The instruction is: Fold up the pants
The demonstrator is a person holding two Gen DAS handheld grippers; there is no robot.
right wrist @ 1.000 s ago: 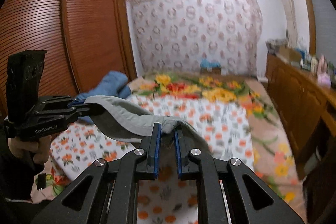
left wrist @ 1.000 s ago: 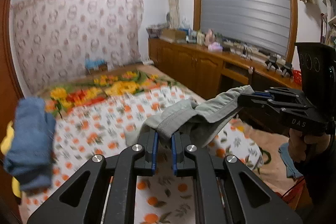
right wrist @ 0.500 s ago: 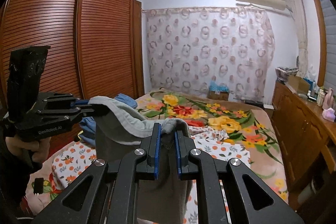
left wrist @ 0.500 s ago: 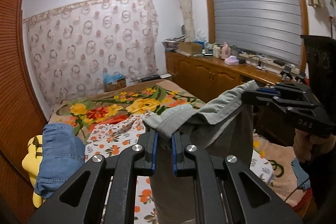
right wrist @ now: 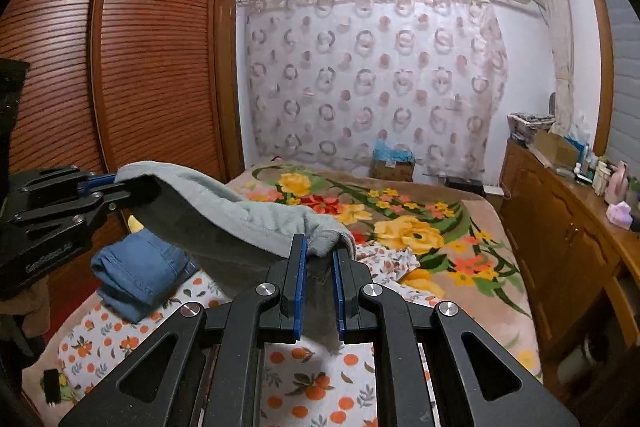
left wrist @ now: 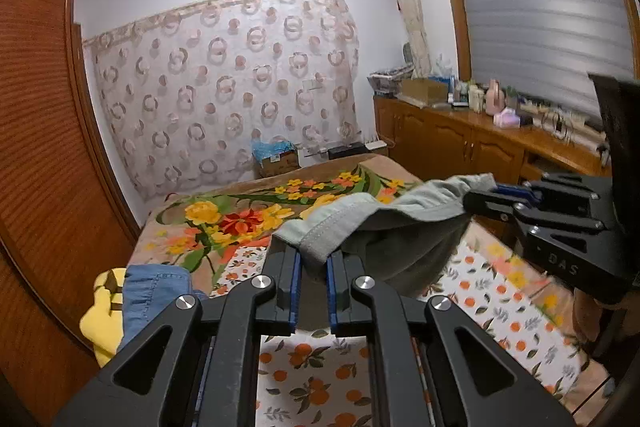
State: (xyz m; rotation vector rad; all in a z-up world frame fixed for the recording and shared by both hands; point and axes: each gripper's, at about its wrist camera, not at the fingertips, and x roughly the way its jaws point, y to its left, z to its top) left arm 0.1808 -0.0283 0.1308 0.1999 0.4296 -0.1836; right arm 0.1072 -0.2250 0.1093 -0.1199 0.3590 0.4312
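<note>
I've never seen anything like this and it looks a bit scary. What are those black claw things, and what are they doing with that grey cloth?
They are not scary: each is a hand tool a person squeezes, with a small camera on it. One picture looks out from the left gripper, the other from the right gripper, so each also shows the other tool off to the side. The blue-lined jaws of both are pinched shut on the top edge of a pair of grey-green cotton pants, held up in the air between them, ready for folding. Below is a bed with an orange-print white sheet and a big flowered blanket. Folded blue jeans lie at the bed's edge.
</note>
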